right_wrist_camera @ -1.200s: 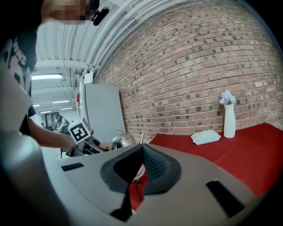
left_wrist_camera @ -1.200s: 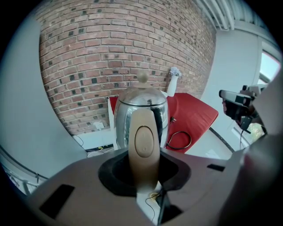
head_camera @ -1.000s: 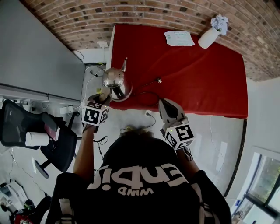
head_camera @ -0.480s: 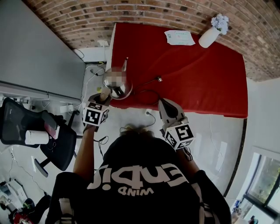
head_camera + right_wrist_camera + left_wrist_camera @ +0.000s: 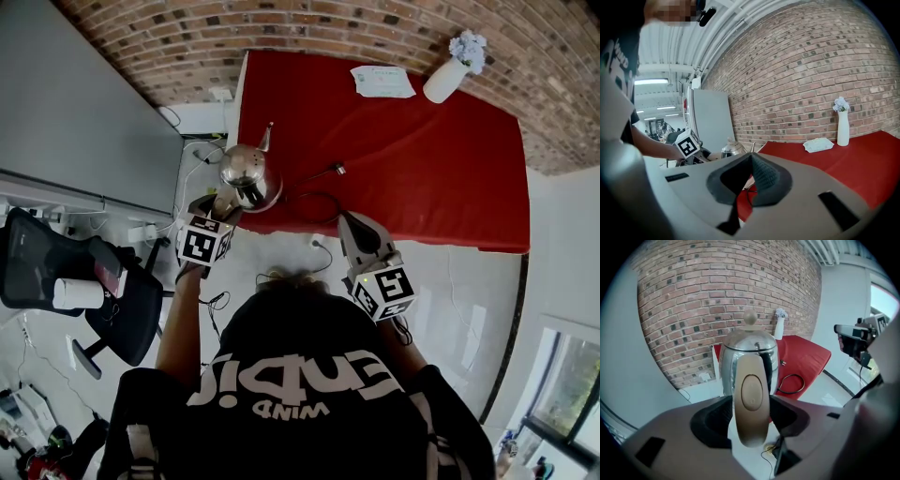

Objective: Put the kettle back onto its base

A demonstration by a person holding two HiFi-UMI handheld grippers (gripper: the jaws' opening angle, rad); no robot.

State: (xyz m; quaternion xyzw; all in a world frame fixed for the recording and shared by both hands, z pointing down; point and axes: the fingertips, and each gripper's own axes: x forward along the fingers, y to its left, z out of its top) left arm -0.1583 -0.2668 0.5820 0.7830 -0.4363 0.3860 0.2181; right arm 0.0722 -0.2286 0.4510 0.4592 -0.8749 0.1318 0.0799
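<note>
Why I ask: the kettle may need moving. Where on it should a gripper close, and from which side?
The tan handle, from the near edge of the table, opposite the spout. It is an upright strap standing off the round kettle, narrow enough for jaws set either side. The left gripper is lined up that way, jaws opening with the handle between them.

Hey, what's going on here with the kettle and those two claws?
A person holds a claw in each hand. The silver kettle stands at the near left corner of the red table. The left claw has the kettle's tan handle between its jaws, which are opening. The right claw is shut and empty, held off to the side. Whether a base sits under the kettle can't be made out.
</note>
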